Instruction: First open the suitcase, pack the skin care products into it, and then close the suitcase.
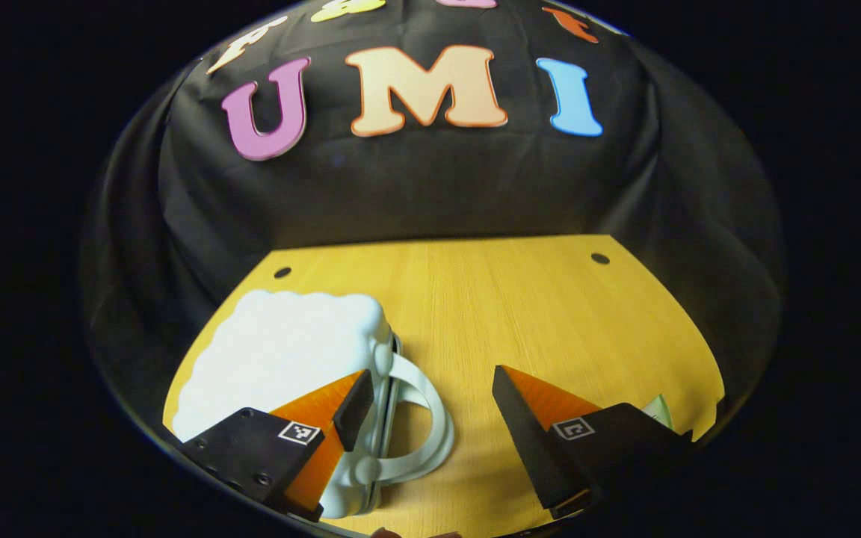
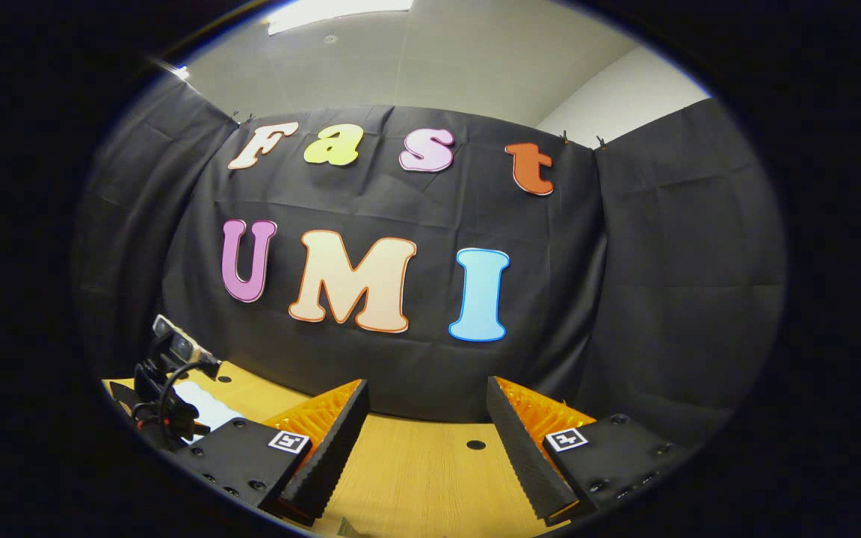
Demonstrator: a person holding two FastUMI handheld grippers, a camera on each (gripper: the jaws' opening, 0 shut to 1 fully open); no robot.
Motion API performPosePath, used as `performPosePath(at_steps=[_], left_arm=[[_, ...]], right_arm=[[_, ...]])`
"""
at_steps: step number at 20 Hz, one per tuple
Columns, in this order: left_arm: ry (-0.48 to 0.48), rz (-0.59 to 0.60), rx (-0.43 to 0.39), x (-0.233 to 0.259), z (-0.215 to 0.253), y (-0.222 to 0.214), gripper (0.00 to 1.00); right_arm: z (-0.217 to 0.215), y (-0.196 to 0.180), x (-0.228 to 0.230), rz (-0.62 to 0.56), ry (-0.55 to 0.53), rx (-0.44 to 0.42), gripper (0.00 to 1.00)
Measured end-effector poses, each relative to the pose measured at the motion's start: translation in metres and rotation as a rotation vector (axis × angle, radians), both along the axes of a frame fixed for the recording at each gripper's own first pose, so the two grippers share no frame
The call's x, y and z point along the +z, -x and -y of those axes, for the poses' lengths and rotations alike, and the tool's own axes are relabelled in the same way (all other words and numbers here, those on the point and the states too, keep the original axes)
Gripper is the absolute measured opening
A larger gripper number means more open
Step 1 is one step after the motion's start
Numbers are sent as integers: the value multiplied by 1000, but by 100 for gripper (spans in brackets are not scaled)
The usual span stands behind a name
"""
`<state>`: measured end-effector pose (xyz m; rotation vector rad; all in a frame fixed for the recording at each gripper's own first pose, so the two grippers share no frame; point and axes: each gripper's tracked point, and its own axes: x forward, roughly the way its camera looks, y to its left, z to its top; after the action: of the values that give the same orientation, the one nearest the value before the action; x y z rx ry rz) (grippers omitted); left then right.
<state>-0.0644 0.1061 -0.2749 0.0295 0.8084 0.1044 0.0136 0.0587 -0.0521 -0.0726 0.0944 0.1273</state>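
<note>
Left gripper (image 1: 430, 400): two black fingers with orange ribbed backing and small square markers, at the bottom of the left gripper view. Jaws stand wide apart, nothing between them. The left finger overlaps the near right corner of the suitcase in the picture; contact cannot be told.

Suitcase (image 1: 281, 359): small, white, with a scalloped, bumpy outline. Lies flat on the tabletop, at the left of the left gripper view, lid down and closed. Its pale curved handle (image 1: 430, 426) loops out from the right-hand edge, lying between the two fingers, nearer the left one. Round white corner knobs show at the near edge.

Tabletop (image 1: 535, 314): yellow wood grain, two dark round holes near the far corners. Bare surface to the right of the suitcase.

Pale green item (image 1: 658, 409): a small part peeks out just behind the right finger at the right edge of the tabletop; too little visible to identify.

Right gripper (image 2: 427, 418): same build, at the bottom of the right gripper view. Jaws spread apart, holding nothing. Held above the tabletop (image 2: 415, 463), pointed level toward the black cloth wall (image 2: 625, 299).

Left gripper as seen in the right gripper view (image 2: 165, 396): dark body with cable, at the far left, over a white patch of the suitcase (image 2: 206, 407).

Ceiling (image 2: 438, 52): pale, with a light panel, above the cloth wall.
</note>
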Motion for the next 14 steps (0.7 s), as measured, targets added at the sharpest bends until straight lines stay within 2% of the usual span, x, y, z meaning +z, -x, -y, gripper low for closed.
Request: performPosePath(at_steps=[2, 8, 11, 14], left_arm=[[43, -92, 5, -21, 2, 5, 97], [120, -250, 8, -58, 5, 5, 93], [127, -291, 0, -72, 8, -2, 88], [145, -324, 4, -85, 14, -4, 85]], right_arm=[[0, 0, -1, -5, 18, -8, 98], [1, -2, -6, -7, 55, -24, 99], [4, -3, -10, -12, 56, -34, 96], [10, -4, -11, -15, 61, -50, 99]])
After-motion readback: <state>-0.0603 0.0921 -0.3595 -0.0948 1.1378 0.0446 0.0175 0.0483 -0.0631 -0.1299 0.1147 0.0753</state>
